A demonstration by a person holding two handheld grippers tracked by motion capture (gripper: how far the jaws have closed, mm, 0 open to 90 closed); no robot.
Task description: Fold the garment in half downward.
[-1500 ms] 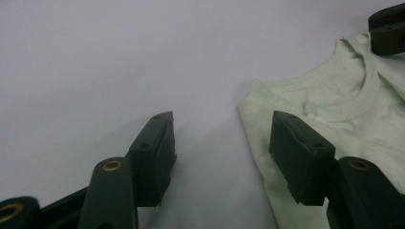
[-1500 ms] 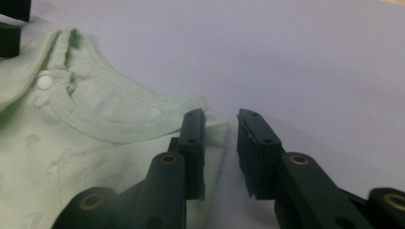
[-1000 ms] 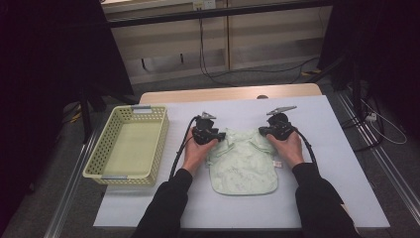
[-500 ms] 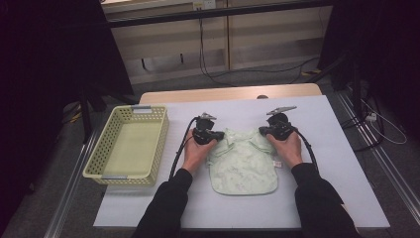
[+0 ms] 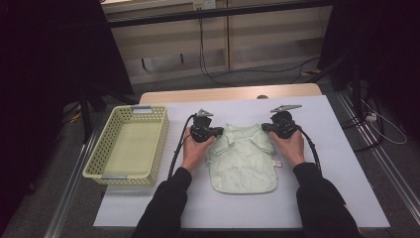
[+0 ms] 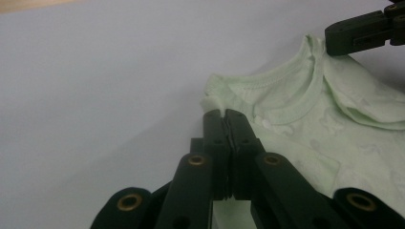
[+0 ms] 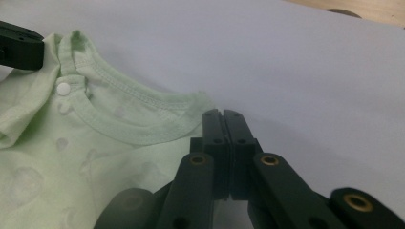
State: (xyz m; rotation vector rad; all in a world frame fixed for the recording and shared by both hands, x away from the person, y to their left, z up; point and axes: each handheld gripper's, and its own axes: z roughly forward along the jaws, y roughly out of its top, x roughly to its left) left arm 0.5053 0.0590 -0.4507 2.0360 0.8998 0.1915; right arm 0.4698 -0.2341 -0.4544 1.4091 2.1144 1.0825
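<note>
the pale green baby shirt [image 5: 241, 157] lies flat on the white worktop [image 5: 337, 173], neck end away from the person, hem toward them, roughly midway between the two hands. the yellow basket [image 5: 128, 144] stands well apart at the left with nothing visible in it.

left gripper [image 5: 218, 132]: over the past second its jaws have been closing and now stand shut. in the left gripper view the fingers [image 6: 213, 125] meet on the shoulder corner of the shirt, with a small tuft of fabric showing at their tips. a second ago the same gripper sat at that corner with its jaws wider.

right gripper [image 5: 265, 128]: jaws shut, with the fingers [image 7: 214, 125] pinched at the opposite shoulder edge beside the neckline. its grip looks the same as a second ago.

neither hand has shifted noticeably in that time.

assessment: both shoulder corners now appear secured, so the grasp step looks complete. the garment has not left the worktop. the likely next move is a lift or fold by both hands together; uneven pull could slip the thin left-hand pinch.
</note>
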